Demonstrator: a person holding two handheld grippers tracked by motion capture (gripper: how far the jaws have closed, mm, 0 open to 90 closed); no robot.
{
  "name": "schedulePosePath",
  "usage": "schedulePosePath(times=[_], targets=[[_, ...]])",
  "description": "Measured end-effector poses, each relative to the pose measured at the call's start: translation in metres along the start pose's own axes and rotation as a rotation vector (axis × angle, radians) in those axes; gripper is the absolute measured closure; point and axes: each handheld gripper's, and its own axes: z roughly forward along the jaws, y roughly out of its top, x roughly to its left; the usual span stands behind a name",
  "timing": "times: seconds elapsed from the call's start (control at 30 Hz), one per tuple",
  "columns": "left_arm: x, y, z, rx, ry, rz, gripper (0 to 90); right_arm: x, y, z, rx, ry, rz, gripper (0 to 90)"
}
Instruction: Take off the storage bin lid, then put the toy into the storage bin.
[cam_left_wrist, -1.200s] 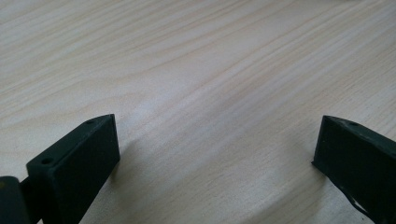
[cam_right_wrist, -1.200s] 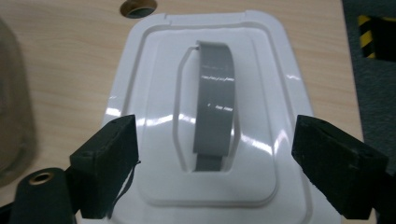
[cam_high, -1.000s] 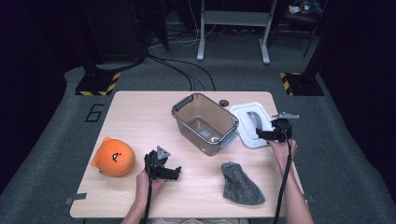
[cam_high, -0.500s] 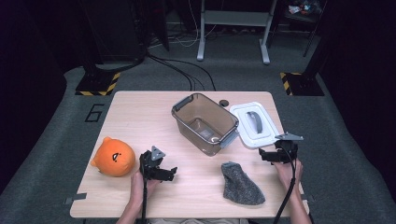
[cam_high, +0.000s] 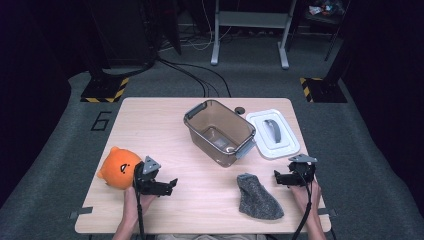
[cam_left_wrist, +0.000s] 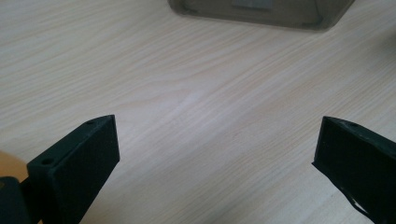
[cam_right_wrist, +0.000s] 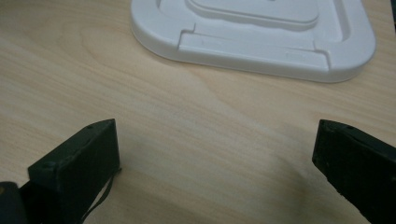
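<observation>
While wide open, right gripper (cam_high: 278, 179) flanks grey sock (cam_high: 257, 197).

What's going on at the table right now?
A person holds a gripper in each hand over a wooden table, and both are open and hold nothing. The left gripper sits beside an orange plush toy and faces the clear brown bin. The right gripper sits just below the white lid, which lies flat beside the bin, and next to a grey sock. The bin stands open and looks nearly empty; toy and sock both lie on the table.
</observation>
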Motion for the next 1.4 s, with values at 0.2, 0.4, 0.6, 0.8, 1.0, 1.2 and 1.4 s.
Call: schedulePosePath(times=[0.2,0.4,0.6,0.8,1.0,1.2,1.4], targets=[[0.01,0.001,-0.02,-0.026,0.024,-0.008,0.0,-0.001,-0.004,0.0,-0.013,0.005,0.011,0.0],[0.026,0.002,-0.043,-0.056,0.052,-0.029,0.0,-0.005,-0.005,0.001,-0.001,0.041,0.04,0.0],[0.049,-0.001,-0.063,-0.072,0.107,-0.061,0.0,-0.006,-0.005,0.002,0.004,0.057,0.056,0.0],[0.069,-0.004,-0.078,-0.072,0.151,-0.094,0.0,-0.006,-0.005,0.002,0.003,0.058,0.055,0.0],[0.09,-0.011,-0.078,-0.049,0.2,-0.122,0.0,-0.006,-0.005,0.002,0.003,0.058,0.054,0.0],[0.103,-0.018,-0.071,-0.017,0.193,-0.151,0.0,-0.006,-0.005,0.002,0.003,0.058,0.053,0.0],[0.105,-0.024,-0.062,-0.001,0.168,-0.156,4.6,-0.006,-0.005,0.002,0.003,0.057,0.054,0.0]])
